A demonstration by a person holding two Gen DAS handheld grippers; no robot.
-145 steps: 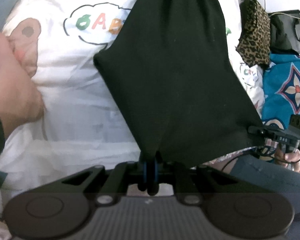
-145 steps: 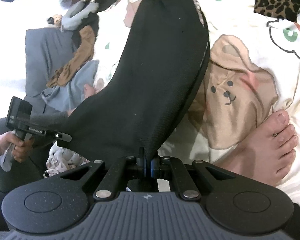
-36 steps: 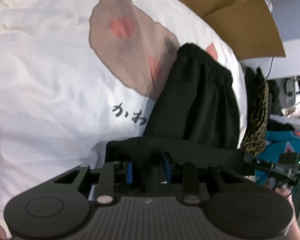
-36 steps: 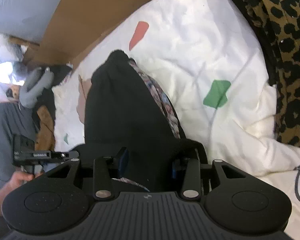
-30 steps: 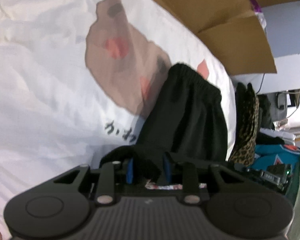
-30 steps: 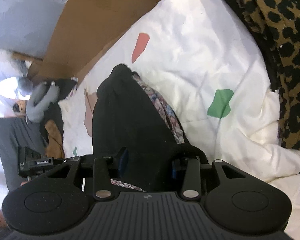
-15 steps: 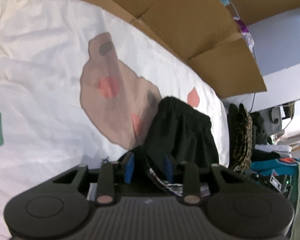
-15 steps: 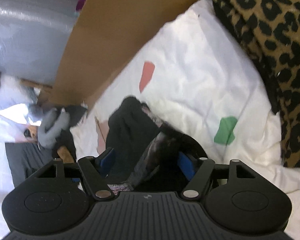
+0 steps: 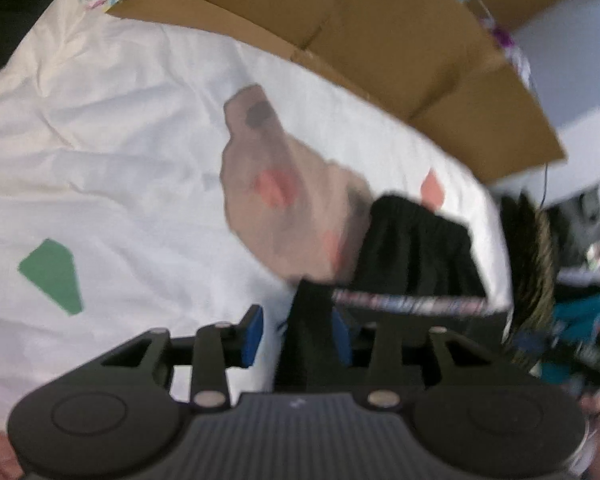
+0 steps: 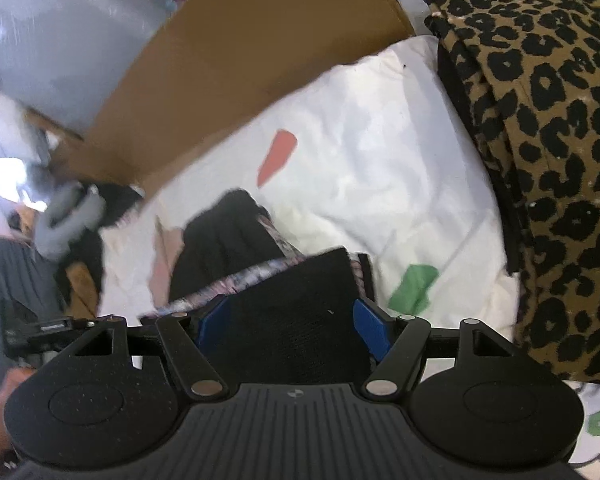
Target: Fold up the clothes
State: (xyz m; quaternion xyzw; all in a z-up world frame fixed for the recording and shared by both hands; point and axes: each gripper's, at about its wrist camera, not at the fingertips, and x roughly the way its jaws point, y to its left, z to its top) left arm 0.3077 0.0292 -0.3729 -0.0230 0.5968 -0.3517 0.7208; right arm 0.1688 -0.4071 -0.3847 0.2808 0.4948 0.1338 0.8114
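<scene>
White printed bedsheet (image 9: 120,152) fills mid-frame; black garment (image 10: 228,248) lies doubled low-centre, left gripper (image 9: 296,330) and right gripper (image 10: 290,326) both spread wide around its near edge, apparently letting go; next, likely flatten or re-pinch.

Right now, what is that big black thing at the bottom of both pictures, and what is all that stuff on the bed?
That black thing is a hand-held gripper, a tool with two fingers that a person squeezes to pinch things. The person holds one in each hand, and each carries a small camera looking forward along its fingers. One picture comes from the left hand-held gripper, the other from the right hand-held gripper. Both are open, with blue pads spread apart. Between them lies a black garment with a patterned lining, resting on a white bed cover printed with a brown bear and coloured shapes. A leopard-print cloth lies beside it, and brown cardboard stands behind.
</scene>
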